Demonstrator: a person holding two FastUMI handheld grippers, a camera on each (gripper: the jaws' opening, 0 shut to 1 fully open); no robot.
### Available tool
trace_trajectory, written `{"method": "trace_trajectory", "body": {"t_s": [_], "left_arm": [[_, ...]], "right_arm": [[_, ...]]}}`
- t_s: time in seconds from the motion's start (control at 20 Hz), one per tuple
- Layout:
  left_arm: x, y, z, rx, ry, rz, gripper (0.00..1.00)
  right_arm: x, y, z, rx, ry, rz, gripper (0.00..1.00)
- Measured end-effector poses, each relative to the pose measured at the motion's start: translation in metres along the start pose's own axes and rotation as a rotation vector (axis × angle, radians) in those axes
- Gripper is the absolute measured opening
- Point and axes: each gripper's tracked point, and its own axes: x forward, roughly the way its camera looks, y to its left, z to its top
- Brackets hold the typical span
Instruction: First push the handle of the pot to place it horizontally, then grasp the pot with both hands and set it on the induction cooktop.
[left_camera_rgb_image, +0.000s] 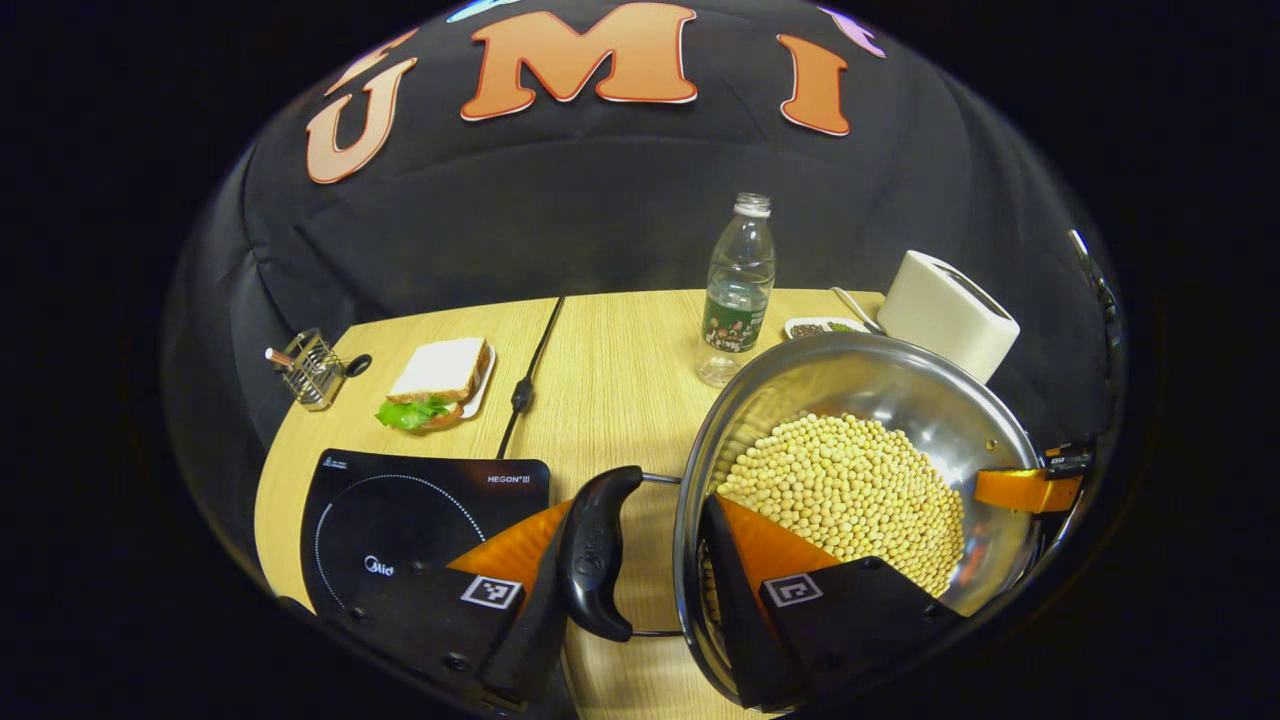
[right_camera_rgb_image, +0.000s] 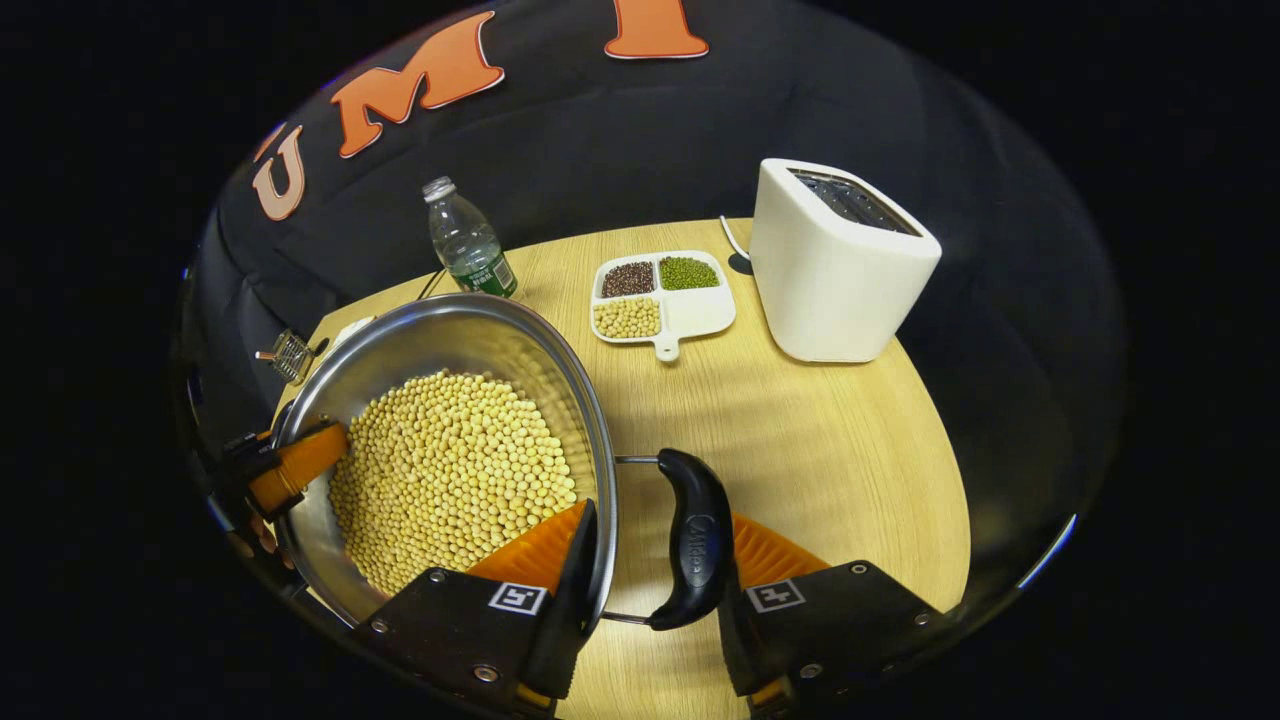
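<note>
**Both tongs on the pot, cooktop waiting off to the left**

Here we are with the pot (left_camera_rgb_image: 860, 470) caught from both sides, and it's loaded with pale beans (left_camera_rgb_image: 850, 495). In the left gripper view, our left gripper (left_camera_rgb_image: 640, 560) straddles the pot's wall: one finger sits outside against the black handle (left_camera_rgb_image: 598, 553), the other reaches over the rim into the bowl. We'd call that clamped across handle and rim together, though exact contact on the inner side is hard to confirm. In the right gripper view the right gripper (right_camera_rgb_image: 655, 560) mirrors it on the opposite handle (right_camera_rgb_image: 695, 552), one finger inside the rim, one just beyond the grip. Each handle lies flat, running crosswise between the fingers.

Now the relation that matters: the induction cooktop (left_camera_rgb_image: 420, 520) lies to the left of the left gripper, just beside its outer finger, low and close. So the pot must travel leftward, led by the left hand, which is the nearer one; the right hand follows from the far side. The pot's handle-to-handle line points roughly at the cooktop, so we judge a straight sideways carry, kept level so beans don't spill. Ahead of the left tongs stand a bottle (left_camera_rgb_image: 738, 290) and a sandwich (left_camera_rgb_image: 440, 380), well clear.
</note>
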Motion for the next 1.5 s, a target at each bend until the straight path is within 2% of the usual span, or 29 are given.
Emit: {"method": "trace_trajectory", "body": {"t_s": [0.05,0.1,0.15,0.2,0.45,0.8,1.2,1.5], "left_arm": [[-0.005,0.0,0.002,0.004,-0.006,0.0,0.72],[-0.011,0.001,0.005,0.007,-0.011,0.002,0.74],[-0.016,0.001,0.009,0.013,-0.017,0.003,0.74],[-0.02,0.002,0.012,0.013,-0.023,0.005,0.74],[-0.044,0.006,0.024,0.04,-0.054,0.025,0.74],[-0.068,0.029,0.031,0.027,-0.075,0.045,0.74],[-0.095,0.087,0.031,-0.028,-0.106,0.107,0.74],[-0.116,0.148,0.025,-0.078,-0.122,0.186,0.74]], "right_arm": [[-0.004,0.001,0.002,0.001,-0.006,0.002,0.53],[-0.009,0.001,0.002,0.0,-0.01,0.005,0.58],[-0.014,0.002,0.003,-0.001,-0.015,0.007,0.53],[-0.019,0.002,0.004,-0.002,-0.021,0.01,0.58],[-0.037,0.011,0.006,0.001,-0.046,0.029,0.58],[-0.055,0.034,0.013,-0.021,-0.074,0.043,0.58],[-0.064,0.089,0.027,-0.073,-0.103,0.088,0.58],[-0.06,0.154,0.028,-0.119,-0.105,0.154,0.58]]}}
